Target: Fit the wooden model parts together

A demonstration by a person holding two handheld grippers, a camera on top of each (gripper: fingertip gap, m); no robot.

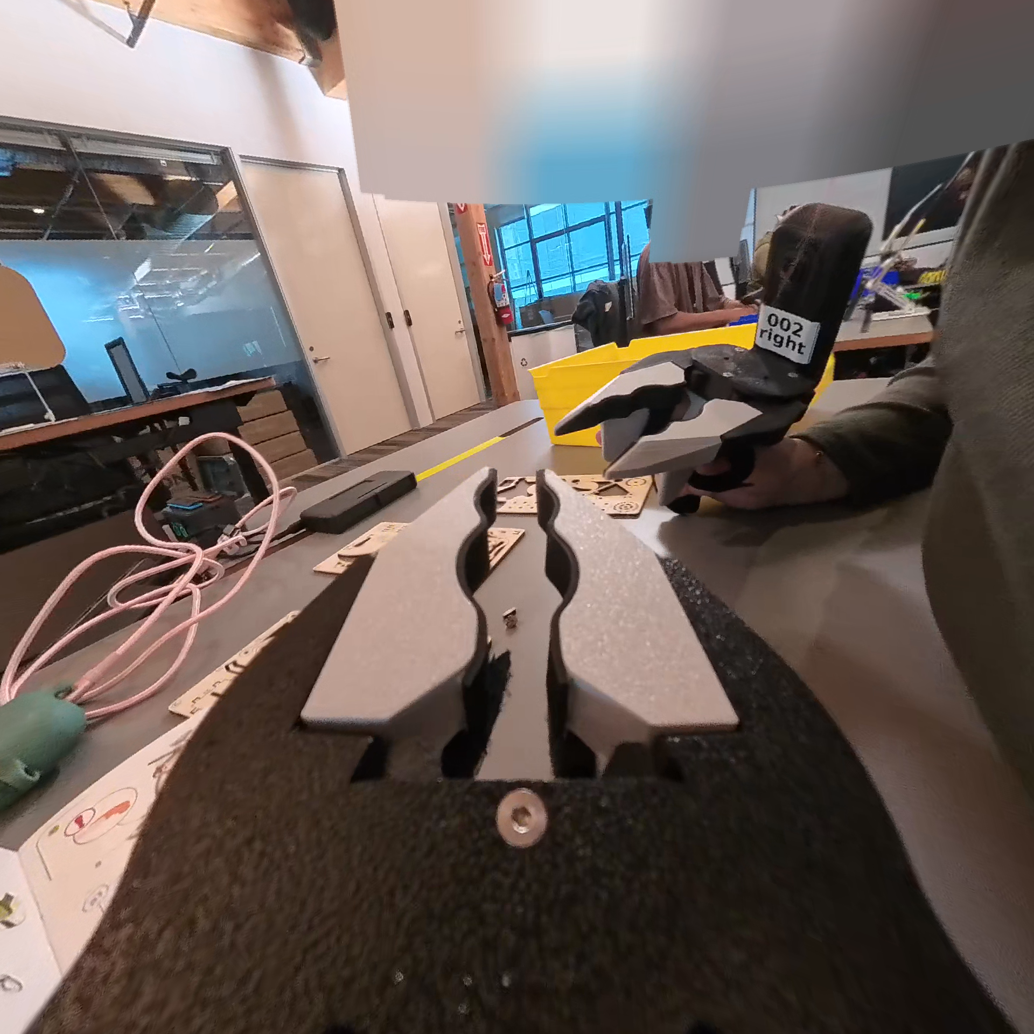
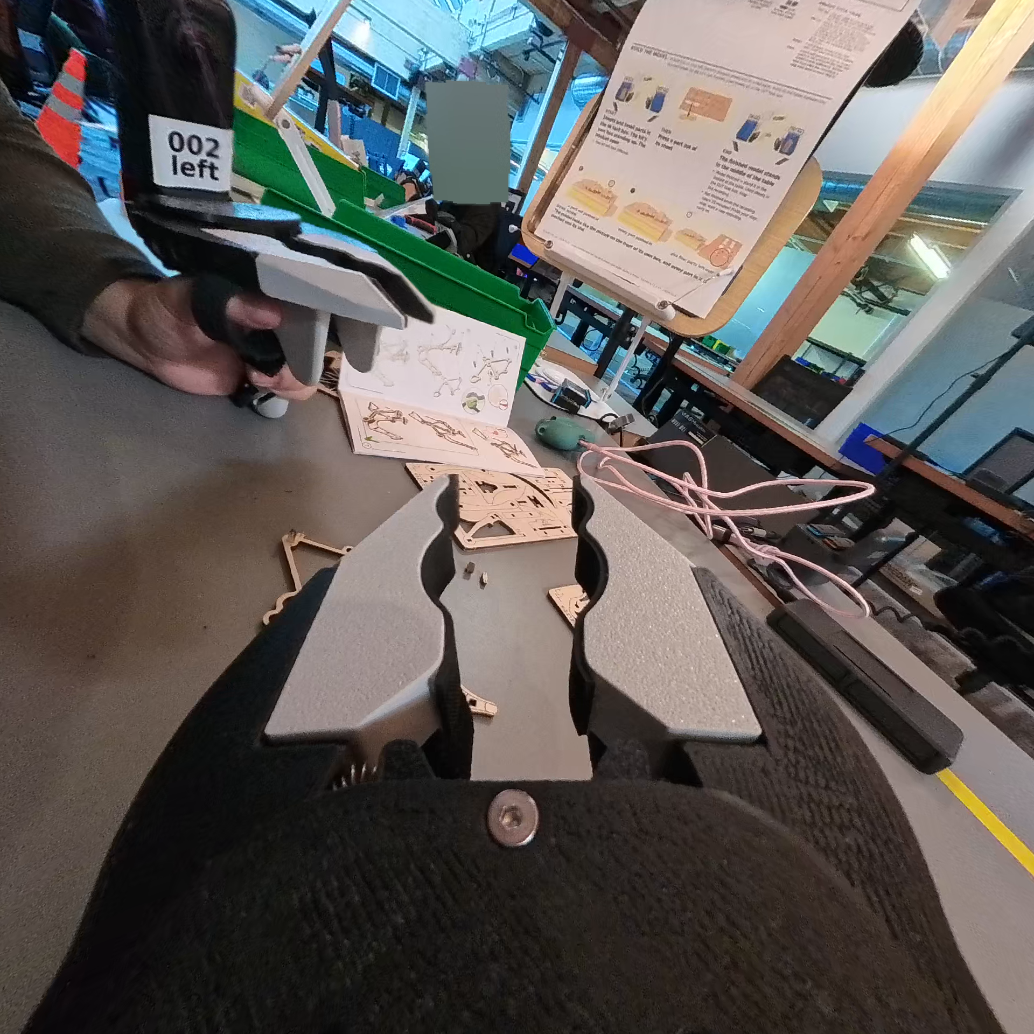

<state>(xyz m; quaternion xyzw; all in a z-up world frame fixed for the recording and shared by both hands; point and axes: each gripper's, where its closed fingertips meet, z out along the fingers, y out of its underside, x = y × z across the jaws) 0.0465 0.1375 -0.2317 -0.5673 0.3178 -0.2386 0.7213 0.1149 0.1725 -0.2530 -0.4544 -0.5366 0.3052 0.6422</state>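
Hovering low over the grey table point(image 2: 140, 531), both grippers empty: right gripper point(image 2: 512, 506) parted wide, nearer, with two tiny wooden bits point(image 2: 475, 572) just ahead and the wooden sheet point(image 2: 503, 503) beyond; left gripper point(image 1: 517, 487) narrowly parted.

The left hand-held gripper point(image 1: 517, 492), fingers slightly parted and empty, hovers over wooden sheets point(image 1: 615, 495).

A white wall point(image 1: 184, 73) rises above a glass-fronted room point(image 1: 128, 291) and pale doors point(image 1: 313, 302), with a wooden post point(image 1: 487, 302) beside a paned window point(image 1: 570, 246) showing blue daylight. Wooden beams point(image 2: 873, 184) slant overhead, and long desks point(image 2: 783, 403) stand beyond the grey worktop point(image 2: 140, 503).
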